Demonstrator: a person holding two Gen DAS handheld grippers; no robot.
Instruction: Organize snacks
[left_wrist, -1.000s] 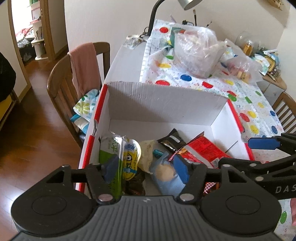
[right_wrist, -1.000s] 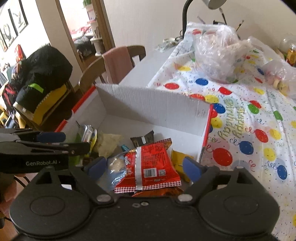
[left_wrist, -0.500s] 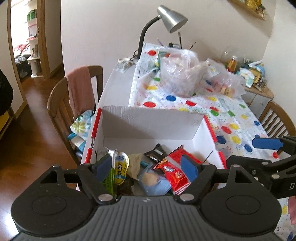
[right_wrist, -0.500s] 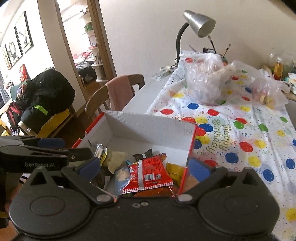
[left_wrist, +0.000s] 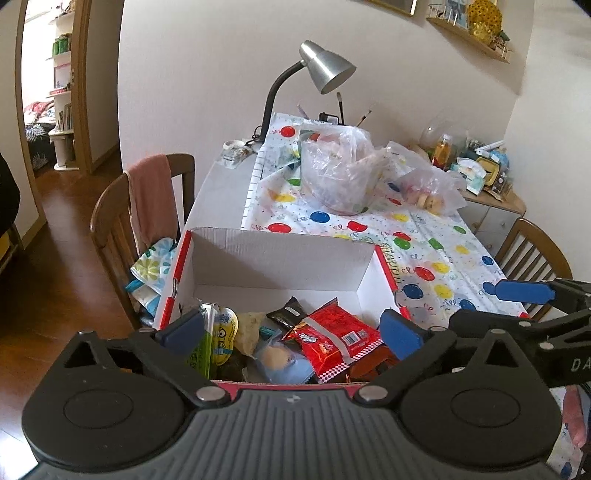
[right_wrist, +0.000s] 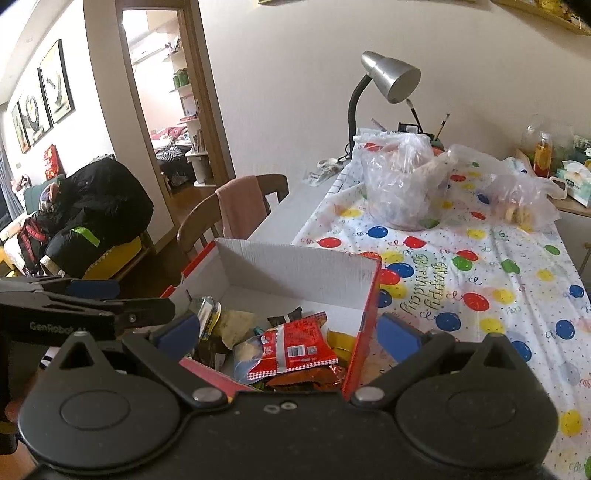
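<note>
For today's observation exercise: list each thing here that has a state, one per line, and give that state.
Left gripper: jaws open, empty.
Right gripper: jaws open, empty.
Cardboard box: open on top, snacks inside.
Red snack packet: sealed, lying on the pile.
Desk lamp: looks off.
Clear plastic bag: filled, bunched shut.

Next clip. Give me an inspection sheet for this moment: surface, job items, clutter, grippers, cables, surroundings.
Surface: table, partly under a balloon-print tablecloth.
Job's things: cardboard box holding a red snack packet, a green packet and other snacks.
Clutter: two plastic bags, desk lamp.
Grippers: left gripper and right gripper open, nothing held.
Cables: lamp cord by its base.
Surroundings: wooden chair with pink cloth, doorway.
</note>
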